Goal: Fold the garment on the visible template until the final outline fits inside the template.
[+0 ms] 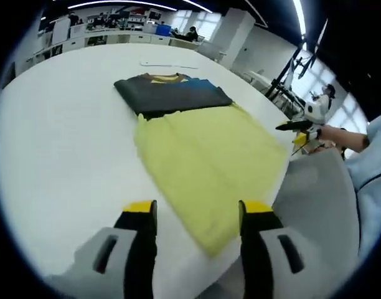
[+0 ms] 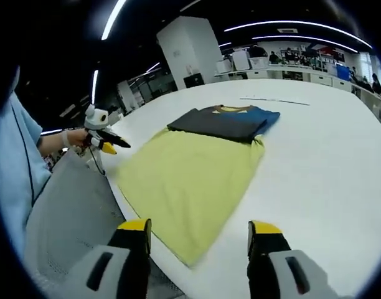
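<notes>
The garment, a T-shirt (image 1: pixel 206 159) with a yellow-green body and a dark grey and blue upper part, lies flat on the white table (image 1: pixel 66 143), its dark end toward twelve o'clock in the left gripper view and its hem corner reaching toward six o'clock between that view's jaws. In the right gripper view the T-shirt (image 2: pixel 190 177) runs from the dark collar end near one o'clock to a hem corner near six o'clock, just off the table's (image 2: pixel 327 168) near edge. It looks like thin knit cloth: light, limp and not fragile, apt to sag and crease when lifted, and likely to drag on the table rather than slide cleanly. I judge the best holds to be the hem corners or the side edge, pinched through a single layer so the fold carries evenly. A printed template cannot be made out beneath it. The left gripper (image 1: pixel 198 212) hovers above the near hem, jaws spread wide and holding nothing; seen from the right gripper view it (image 2: pixel 106 140) sits at nine o'clock, held level in a hand (image 2: pixel 75 137) beside the shirt's side edge. The right gripper (image 2: pixel 200 229) likewise hangs over the hem corner, jaws apart and empty; in the left gripper view it (image 1: pixel 299 128) is at three o'clock, beyond the shirt's far side.
</notes>
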### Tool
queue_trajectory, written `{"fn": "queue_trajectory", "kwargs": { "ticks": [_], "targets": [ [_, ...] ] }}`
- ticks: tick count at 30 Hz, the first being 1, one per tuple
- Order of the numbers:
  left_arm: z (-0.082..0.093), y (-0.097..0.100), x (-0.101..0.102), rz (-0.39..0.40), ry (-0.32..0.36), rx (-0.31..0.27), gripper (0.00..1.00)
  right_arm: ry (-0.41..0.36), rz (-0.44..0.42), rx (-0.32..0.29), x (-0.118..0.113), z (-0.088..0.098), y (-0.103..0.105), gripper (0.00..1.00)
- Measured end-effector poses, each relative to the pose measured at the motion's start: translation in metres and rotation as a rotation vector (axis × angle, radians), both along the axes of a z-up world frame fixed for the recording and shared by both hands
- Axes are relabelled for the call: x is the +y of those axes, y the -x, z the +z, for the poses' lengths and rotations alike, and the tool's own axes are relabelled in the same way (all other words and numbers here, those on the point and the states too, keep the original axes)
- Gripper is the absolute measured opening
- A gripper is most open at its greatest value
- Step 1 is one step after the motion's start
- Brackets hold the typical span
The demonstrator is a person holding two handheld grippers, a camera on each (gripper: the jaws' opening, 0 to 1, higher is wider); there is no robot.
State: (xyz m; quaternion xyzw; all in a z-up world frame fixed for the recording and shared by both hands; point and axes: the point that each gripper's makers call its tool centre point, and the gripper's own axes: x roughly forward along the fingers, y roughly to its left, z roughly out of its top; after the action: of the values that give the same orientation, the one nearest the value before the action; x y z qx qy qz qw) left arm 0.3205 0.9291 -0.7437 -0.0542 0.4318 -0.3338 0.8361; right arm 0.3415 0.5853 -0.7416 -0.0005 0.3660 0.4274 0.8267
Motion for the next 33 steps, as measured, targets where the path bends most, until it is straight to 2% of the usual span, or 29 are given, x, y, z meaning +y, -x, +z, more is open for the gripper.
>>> {"fn": "queue_trajectory", "kwargs": {
  "ticks": [1,4,10,16,21,23,33],
  "targets": [
    [-0.003,0.006,0.001,0.012,0.002,0.033,0.43,-0.001,-0.001,0.006,-0.001,-0.001,0.002,0.59],
    [-0.005,0.014,0.002,0.013,0.009,0.049,0.35,0.006,0.006,0.021,-0.003,-0.004,0.007,0.52],
    [-0.012,0.029,0.007,0.053,0.03,0.122,0.24,0.016,0.011,0.046,-0.008,-0.012,0.019,0.43],
    [-0.019,0.04,0.011,0.076,0.031,0.18,0.22,0.025,0.028,0.07,-0.009,-0.016,0.028,0.38],
    [-0.024,0.048,0.009,0.079,0.04,0.21,0.2,0.015,0.03,0.094,-0.01,-0.02,0.034,0.32],
    [-0.024,0.048,0.012,0.107,0.061,0.224,0.18,0.015,0.03,0.103,-0.011,-0.021,0.036,0.3],
    [-0.028,0.047,0.012,0.159,0.107,0.249,0.09,-0.052,-0.041,0.17,-0.004,-0.026,0.031,0.16]
  ]
}}
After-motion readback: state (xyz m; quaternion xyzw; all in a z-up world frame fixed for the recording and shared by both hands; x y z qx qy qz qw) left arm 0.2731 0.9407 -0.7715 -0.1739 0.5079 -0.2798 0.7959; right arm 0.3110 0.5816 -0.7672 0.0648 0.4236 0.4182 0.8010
